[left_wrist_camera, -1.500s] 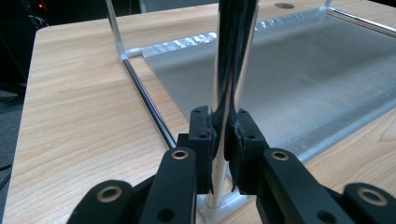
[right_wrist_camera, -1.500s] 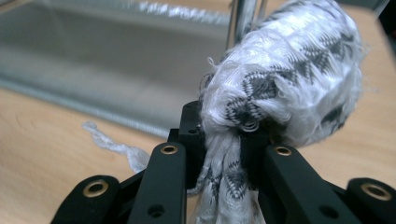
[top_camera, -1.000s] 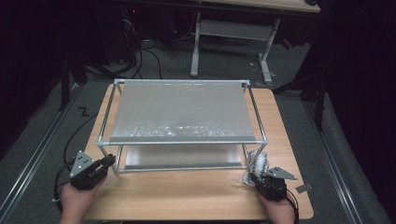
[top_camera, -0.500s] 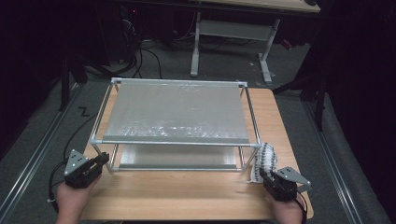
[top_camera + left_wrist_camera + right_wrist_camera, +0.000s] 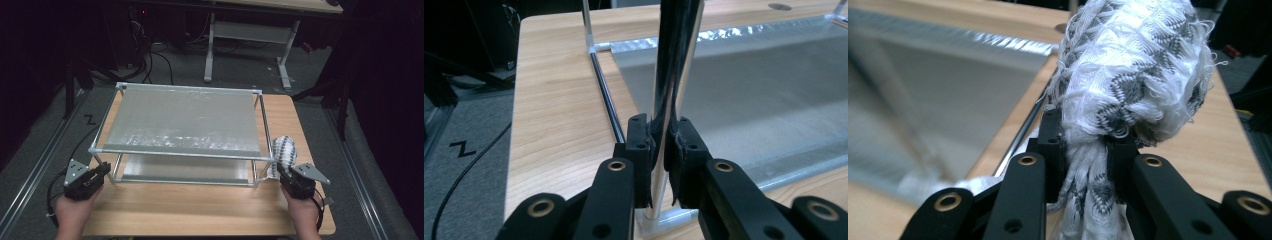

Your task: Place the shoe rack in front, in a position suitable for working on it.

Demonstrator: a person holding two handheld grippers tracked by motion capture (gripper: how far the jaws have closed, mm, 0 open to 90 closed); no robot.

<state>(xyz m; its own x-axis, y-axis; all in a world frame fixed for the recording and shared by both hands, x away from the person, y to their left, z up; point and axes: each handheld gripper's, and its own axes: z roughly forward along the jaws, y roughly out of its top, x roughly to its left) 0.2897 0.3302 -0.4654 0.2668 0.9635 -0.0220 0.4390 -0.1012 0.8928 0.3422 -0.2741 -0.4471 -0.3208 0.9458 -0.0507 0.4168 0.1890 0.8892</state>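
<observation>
Your right gripper is clamping a bunched white patterned cloth beside the rack; your left gripper is pinching the rack's near-left upright post. Keep steadying the frame while lifting gently.

Lab or workshop: wooden table, second adjustable desk beyond, cables across grey carpet, floor rails.
</observation>
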